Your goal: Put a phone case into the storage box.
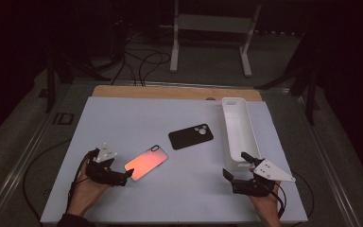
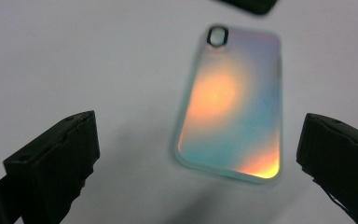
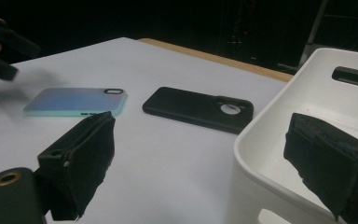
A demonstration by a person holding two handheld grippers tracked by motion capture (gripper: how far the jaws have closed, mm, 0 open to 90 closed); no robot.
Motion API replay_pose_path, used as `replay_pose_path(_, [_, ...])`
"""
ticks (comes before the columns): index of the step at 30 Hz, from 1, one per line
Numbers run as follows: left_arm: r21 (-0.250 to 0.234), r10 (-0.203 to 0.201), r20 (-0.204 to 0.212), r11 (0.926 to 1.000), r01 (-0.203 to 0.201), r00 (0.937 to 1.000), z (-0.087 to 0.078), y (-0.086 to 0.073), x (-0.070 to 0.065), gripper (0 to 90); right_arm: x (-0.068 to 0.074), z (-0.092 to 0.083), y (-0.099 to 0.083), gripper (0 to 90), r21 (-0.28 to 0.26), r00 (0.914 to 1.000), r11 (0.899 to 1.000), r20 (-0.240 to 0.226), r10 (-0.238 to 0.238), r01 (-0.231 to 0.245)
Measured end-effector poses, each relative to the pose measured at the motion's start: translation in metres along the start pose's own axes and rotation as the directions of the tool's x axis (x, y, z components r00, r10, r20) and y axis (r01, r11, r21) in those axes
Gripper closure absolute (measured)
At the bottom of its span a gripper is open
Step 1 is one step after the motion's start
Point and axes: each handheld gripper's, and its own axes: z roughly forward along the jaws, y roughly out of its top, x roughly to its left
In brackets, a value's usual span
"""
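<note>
On the white table [image 1: 137,113], toward the person's left, lies an iridescent phone case [image 1: 146,162], flat, back side up, with its camera cutout at the far end; under the room's dim light it glows orange-pink from above and shifts to blue and teal from lower angles. The left gripper [image 1: 128,176] sits low at the case's near corner, held in the person's left hand [image 1: 86,188], and its jaws are spread wide. In the left gripper view [image 2: 198,154] the case [image 2: 230,102] lies ahead between the two black jaws, with neither jaw touching it and nothing held. A little farther back, near the middle of the table, a black phone case [image 1: 191,136] lies flat with its round camera opening showing; the two cases are near each other but apart. Along the right side stands a long white bin [image 1: 238,130], its handle slot at the far end. The right gripper [image 1: 235,166] hovers at the bin's near end, its jaws also spread and empty. In the right gripper view [image 3: 198,158] one jaw hangs over the bin [image 3: 279,126] and the other over bare table.
</note>
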Motion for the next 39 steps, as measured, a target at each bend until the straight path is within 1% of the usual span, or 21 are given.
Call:
replay_pose_path(3, [0.019,0.006,0.015,0.9998,-0.006,0.9999,0.01,0.003,-0.003,0.0,0.0,0.0,0.0,8.6,0.0,1.0,1.0,0.001,0.0,0.0])
replay_pose_path(6, [0.047,0.034,0.018,0.9983,-0.035,0.9993,0.02,0.007,-0.006,0.0,0.0,0.0,0.0,8.6,0.004,1.0,1.0,0.001,0.0,0.0])
replay_pose_path(10, [0.075,0.043,0.032,0.9962,-0.045,0.9986,0.032,0.011,-0.011,0.0,0.0,0.001,-0.001,8.6,0.005,1.0,1.0,0.0,0.0,0.0])
replay_pose_path(12, [0.091,0.053,0.039,0.9942,-0.056,0.9978,0.038,0.012,-0.013,0.3,0.0,0.0,-0.001,8.6,0.005,1.0,1.0,0.001,0.0,0.0])
replay_pose_path(14, [0.115,0.065,0.034,0.991,-0.068,0.9973,0.043,0.013,-0.016,2.1,0.0,0.0,-0.001,8.6,0.005,1.0,1.0,0.001,0.0,0.0])
replay_pose_path(16, [0.132,0.065,0.035,0.9888,-0.069,0.9973,0.047,0.012,-0.017,2.8,-0.001,0.001,-0.001,8.7,0.006,1.0,1.0,-0.001,0.0,0.0])
replay_pose_path(17, [0.136,0.058,0.041,0.9887,-0.063,0.9974,0.048,0.012,-0.017,3.1,0.0,0.001,-0.001,8.6,0.006,1.0,1.0,-0.001,0.001,-0.001])
replay_pose_path(24, [0.167,0.065,0.057,0.9832,-0.074,0.9963,0.054,0.011,-0.019,6.1,-0.001,0.001,-0.002,8.7,0.009,1.0,1.0,-0.002,0.003,-0.003])
replay_pose_path(29, [0.172,0.059,0.072,0.9826,-0.07,0.9957,0.055,0.011,-0.018,7.1,-0.001,0.002,-0.002,8.7,0.013,1.0,1.0,-0.002,0.001,-0.001])
replay_pose_path(30, [0.177,0.051,0.074,0.9822,-0.063,0.9959,0.056,0.011,-0.018,7.2,0.0,0.002,-0.002,8.7,0.013,1.0,1.0,-0.002,0.002,-0.002])
replay_pose_path(36, [0.189,0.044,0.074,0.9804,-0.057,0.9963,0.056,0.012,-0.018,7.8,0.001,0.005,-0.002,8.7,0.019,1.0,1.0,-0.007,-0.004,0.005])
replay_pose_path(39, [0.185,0.057,0.077,0.9803,-0.07,0.9954,0.053,0.012,-0.019,13.1,0.002,0.005,-0.002,8.7,0.017,1.0,1.0,-0.008,-0.006,0.006])
